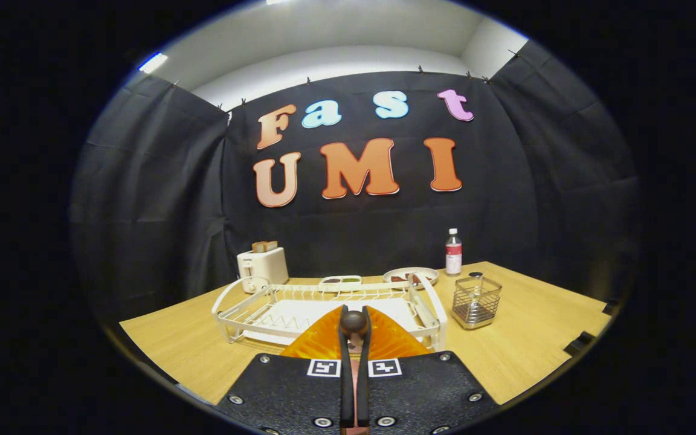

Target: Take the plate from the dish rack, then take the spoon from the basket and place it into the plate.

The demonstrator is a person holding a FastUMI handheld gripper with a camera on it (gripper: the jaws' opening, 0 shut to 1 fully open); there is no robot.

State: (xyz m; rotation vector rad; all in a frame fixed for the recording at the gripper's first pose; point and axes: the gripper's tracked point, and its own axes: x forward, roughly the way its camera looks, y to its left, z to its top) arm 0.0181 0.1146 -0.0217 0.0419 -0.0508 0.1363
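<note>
An orange ribbed plate (pixel 393 339) stands on edge between my fingers, its rim fanning out to both sides of them. My gripper (pixel 354 326) is shut on the plate, held just in front of and slightly above the white dish rack (pixel 251 311). The rack's slots beyond the plate hold nothing. To the right of the rack stands a wire basket (pixel 476 303) with a spoon (pixel 475 279) upright inside; only its handle top sticks out.
On the wooden table (pixel 535 326), behind the rack, stand a white toaster (pixel 261 266) with toast in it, a small white dish (pixel 340 281), a plate of food (pixel 410 276) and a bottle (pixel 454 252). Black cloth walls close in the back and sides.
</note>
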